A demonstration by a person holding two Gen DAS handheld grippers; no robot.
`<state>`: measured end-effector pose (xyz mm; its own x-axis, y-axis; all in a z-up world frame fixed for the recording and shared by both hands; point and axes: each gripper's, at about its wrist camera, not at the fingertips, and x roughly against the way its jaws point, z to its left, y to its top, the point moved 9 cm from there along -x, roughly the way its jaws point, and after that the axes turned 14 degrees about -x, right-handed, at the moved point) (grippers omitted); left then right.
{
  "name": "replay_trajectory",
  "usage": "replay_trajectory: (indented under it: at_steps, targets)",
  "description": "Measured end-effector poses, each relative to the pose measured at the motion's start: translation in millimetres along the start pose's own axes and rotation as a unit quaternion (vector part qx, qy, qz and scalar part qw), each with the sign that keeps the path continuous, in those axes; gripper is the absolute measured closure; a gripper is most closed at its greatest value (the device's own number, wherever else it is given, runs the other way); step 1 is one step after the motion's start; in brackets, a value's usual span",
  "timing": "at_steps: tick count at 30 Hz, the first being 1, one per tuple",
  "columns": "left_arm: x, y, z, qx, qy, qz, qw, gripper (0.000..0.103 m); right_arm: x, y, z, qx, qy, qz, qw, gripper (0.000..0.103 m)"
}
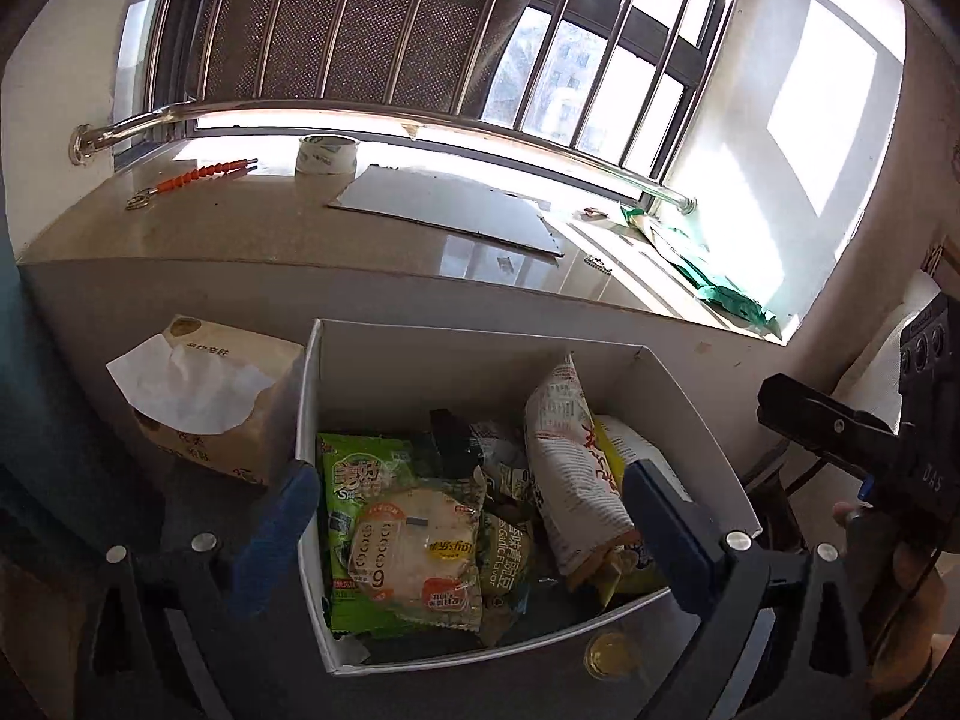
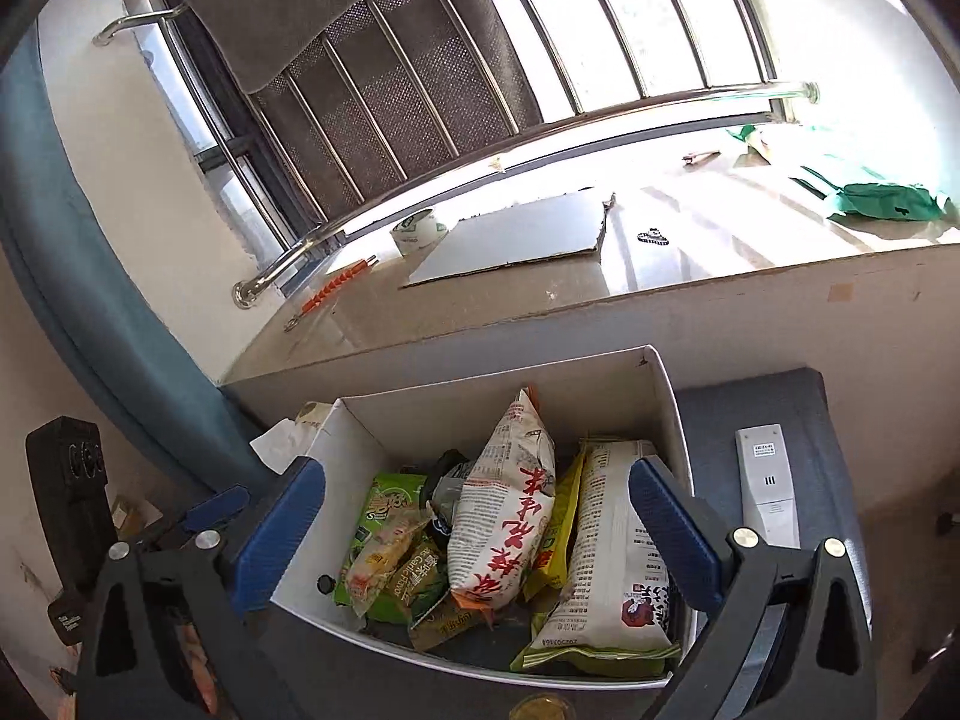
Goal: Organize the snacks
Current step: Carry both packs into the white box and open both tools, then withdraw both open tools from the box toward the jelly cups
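Two grippers hang above a white box (image 1: pixel 690 396) of snacks, both tilted downward and forward toward a window ledge. In the left wrist view the left gripper (image 1: pixel 474 516) has its blue-padded jaws spread wide, one pad outside the box's left wall and the other over its right part, with nothing between them but the view down onto the packets. In the right wrist view the right gripper (image 2: pixel 480 522) is released in the same way, its jaws far apart and gripping nothing.

From the left camera, the right gripper's black body shows at the right edge, with a person's hand (image 1: pixel 906 564) wrapped around its handle. From the right camera, the left gripper's black body and one blue pad show at the left edge.

Inside the box lie the snacks: a round cake in a clear wrapper (image 1: pixel 414 558) on top of a green packet (image 1: pixel 354 474) at the left, a white bag with red characters (image 2: pixel 504 528) leaning upright in the middle, and a white bag with small print (image 2: pixel 612 564) along the right wall, a yellow packet (image 2: pixel 561 534) wedged between the two.

Just left of the box stands a tissue pack (image 1: pixel 210 396) with a tissue pulled up. On the dark surface to the right of the box lies a white remote (image 2: pixel 768 486). On the ledge beyond are a roll of tape (image 1: pixel 327 155), a flat grey sheet (image 1: pixel 450 210), an orange-beaded tool (image 1: pixel 198 177) and green packaging (image 2: pixel 882 198).
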<state>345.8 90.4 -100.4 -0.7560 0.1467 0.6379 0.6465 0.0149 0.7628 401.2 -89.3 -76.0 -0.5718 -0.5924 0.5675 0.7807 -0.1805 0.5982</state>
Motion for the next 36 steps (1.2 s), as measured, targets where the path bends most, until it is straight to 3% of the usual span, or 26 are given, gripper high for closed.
replay_trajectory:
  at_steps: [5, 10, 21, 30, 36]
  targets:
    - [20, -13, 10, 0.017, 0.016, -0.011, 0.9997, 0.0, 19, -10, 5, 0.036, -0.007, -0.01, 0.999, 0.0]
    - [57, -19, -3, -0.004, 0.016, -0.049, 0.9987, 0.0, 56, -25, 15, 0.062, 0.013, -0.04, 0.997, 0.0]
    - [140, -66, -49, -0.042, 0.011, -0.111, 0.9929, 0.0, 125, -104, 6, 0.091, 0.034, -0.06, 0.993, 0.0]
    - [157, -134, -75, -0.044, 0.025, -0.095, 0.9942, 0.0, 153, -172, -21, 0.1, 0.012, -0.054, 0.993, 0.0]
    - [149, -170, -90, -0.053, 0.012, -0.07, 0.9961, 0.0, 150, -208, -45, 0.094, -0.006, -0.026, 0.995, 0.0]
